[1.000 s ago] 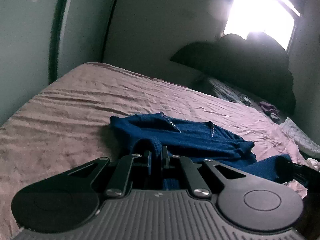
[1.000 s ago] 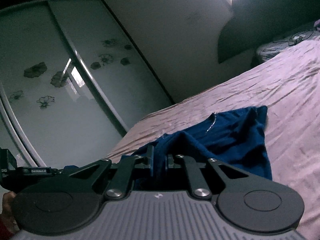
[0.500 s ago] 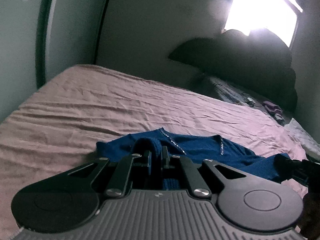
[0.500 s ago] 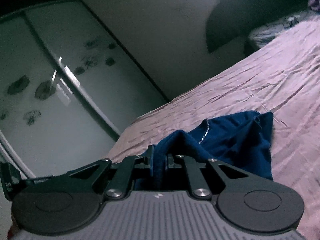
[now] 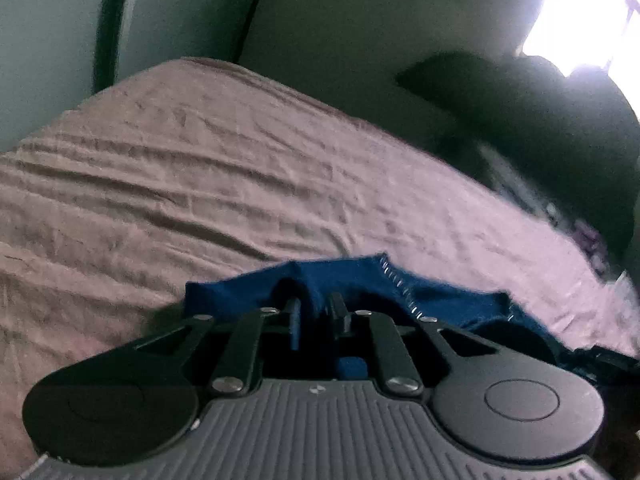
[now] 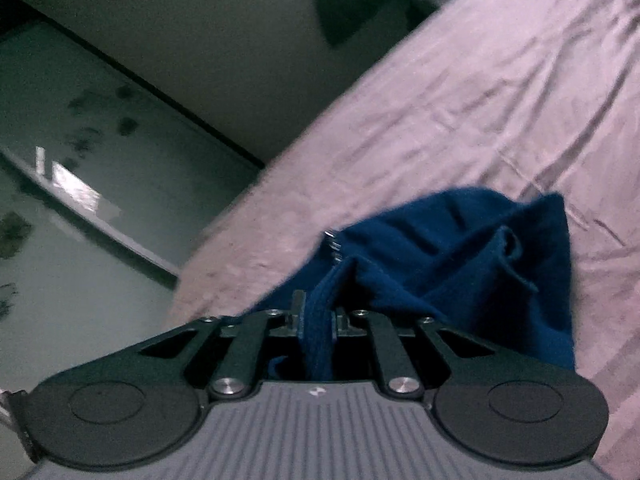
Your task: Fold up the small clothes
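Left wrist view: left tool is just parting around the top; right tool is pinching cloth, the fold barely begun on the bed.

Bed with creased pinkish sheet; dark headboard below overexposed window; frosted flower-patterned wardrobe doors; plain walls.

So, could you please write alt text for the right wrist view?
The right hand-held gripper pinches a fold of a blue top, which lies bunched on a wrinkled pink bed sheet. Behind the bed, blurred, stand a wall and a glass sliding door with flower prints.
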Tool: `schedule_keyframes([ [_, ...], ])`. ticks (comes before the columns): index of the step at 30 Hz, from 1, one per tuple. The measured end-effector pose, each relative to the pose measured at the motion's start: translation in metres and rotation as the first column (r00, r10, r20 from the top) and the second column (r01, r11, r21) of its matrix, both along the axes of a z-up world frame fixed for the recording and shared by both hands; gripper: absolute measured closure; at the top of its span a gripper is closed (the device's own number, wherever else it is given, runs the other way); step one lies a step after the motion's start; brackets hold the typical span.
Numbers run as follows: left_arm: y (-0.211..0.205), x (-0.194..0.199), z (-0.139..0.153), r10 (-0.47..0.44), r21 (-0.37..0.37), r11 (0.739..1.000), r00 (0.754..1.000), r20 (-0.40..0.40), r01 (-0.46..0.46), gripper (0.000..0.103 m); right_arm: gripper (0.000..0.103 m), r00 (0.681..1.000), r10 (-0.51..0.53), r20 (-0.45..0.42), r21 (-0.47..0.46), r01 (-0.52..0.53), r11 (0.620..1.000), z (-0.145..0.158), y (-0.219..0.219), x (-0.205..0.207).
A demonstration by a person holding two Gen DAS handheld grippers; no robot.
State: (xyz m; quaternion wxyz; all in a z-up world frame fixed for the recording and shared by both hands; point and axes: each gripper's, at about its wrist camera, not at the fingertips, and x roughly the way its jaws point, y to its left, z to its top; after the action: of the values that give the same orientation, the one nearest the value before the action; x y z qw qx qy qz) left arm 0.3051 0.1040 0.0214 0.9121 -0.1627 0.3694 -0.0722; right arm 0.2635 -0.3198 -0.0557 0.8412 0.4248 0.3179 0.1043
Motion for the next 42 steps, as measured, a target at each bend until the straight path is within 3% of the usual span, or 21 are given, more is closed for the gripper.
schedule_keyframes([
  [2, 0.001, -0.01, 0.01, 0.043, 0.075, 0.996, 0.998, 0.055, -0.047, 0.057, 0.084, 1.0, 0.007, 0.022, 0.009, -0.007, 1.0, 0.004, -0.004, -0.001],
  [4, -0.003, -0.02, 0.019, 0.031, 0.16, 0.986, 0.995, 0.093, -0.046, 0.055, 0.06, 0.998, 0.001, 0.061, 0.012, -0.002, 1.0, 0.012, -0.009, -0.007],
  [6, -0.008, -0.03, 0.026, -0.02, 0.205, 0.979, 0.993, 0.119, -0.004, 0.052, 0.014, 0.992, -0.033, 0.118, 0.003, 0.033, 0.999, 0.023, -0.014, -0.019],
  [7, -0.012, -0.034, 0.028, -0.058, 0.226, 0.974, 0.99, 0.129, 0.028, 0.052, 0.01, 0.987, -0.053, 0.152, -0.011, 0.055, 0.998, 0.029, -0.014, -0.025],
  [9, -0.025, -0.039, 0.029, -0.139, 0.278, 0.955, 0.982, 0.128, 0.099, 0.051, 0.01, 0.978, -0.076, 0.196, -0.044, 0.086, 0.995, 0.041, -0.016, -0.034],
  [11, -0.042, -0.039, 0.025, -0.234, 0.337, 0.923, 0.965, 0.117, 0.183, 0.048, 0.01, 0.972, -0.035, 0.233, -0.06, 0.05, 0.997, 0.047, -0.013, -0.038],
  [14, -0.063, -0.035, 0.012, -0.303, 0.422, 0.874, 0.949, 0.088, 0.24, 0.043, 0.011, 0.961, 0.179, 0.21, -0.116, -0.158, 0.981, 0.048, 0.012, -0.026],
  [16, -0.067, -0.029, -0.003, -0.288, 0.445, 0.864, 0.956, 0.054, 0.235, 0.043, 0.011, 0.954, 0.26, 0.148, -0.161, -0.236, 0.958, 0.041, 0.031, -0.017],
  [18, -0.061, -0.025, -0.015, -0.245, 0.436, 0.874, 0.97, 0.01, 0.216, 0.043, 0.011, 0.954, 0.291, 0.071, -0.213, -0.27, 0.939, 0.03, 0.044, -0.005],
  [21, -0.039, -0.036, -0.017, -0.191, 0.392, 0.903, 0.982, -0.003, 0.177, 0.044, 0.012, 0.977, 0.21, 0.024, -0.295, -0.194, 0.936, 0.021, 0.04, 0.001],
  [26, -0.003, -0.077, -0.002, -0.133, 0.349, 0.931, 0.99, 0.051, 0.107, 0.034, 0.011, 0.984, 0.141, 0.113, -0.38, -0.089, 0.921, 0.049, 0.036, -0.032],
  [29, 0.021, -0.097, -0.001, -0.117, 0.243, 0.964, 0.992, 0.035, 0.106, 0.032, 0.011, 0.977, 0.146, 0.154, -0.397, -0.074, 0.915, 0.056, 0.035, -0.052],
  [34, 0.047, -0.118, -0.007, -0.139, 0.094, 0.986, 0.99, 0.017, 0.137, 0.039, 0.011, 0.984, 0.08, 0.158, -0.376, -0.015, 0.927, 0.051, 0.014, -0.087],
  [37, 0.046, -0.122, -0.011, -0.175, 0.063, 0.983, 0.984, 0.017, 0.174, 0.043, 0.011, 0.986, 0.068, 0.15, -0.354, -0.01, 0.935, 0.048, 0.005, -0.105],
  [42, 0.034, -0.121, -0.026, -0.195, 0.057, 0.979, 0.98, -0.023, 0.196, 0.066, 0.011, 0.99, 0.086, 0.115, -0.388, -0.035, 0.921, 0.032, 0.005, -0.124],
])
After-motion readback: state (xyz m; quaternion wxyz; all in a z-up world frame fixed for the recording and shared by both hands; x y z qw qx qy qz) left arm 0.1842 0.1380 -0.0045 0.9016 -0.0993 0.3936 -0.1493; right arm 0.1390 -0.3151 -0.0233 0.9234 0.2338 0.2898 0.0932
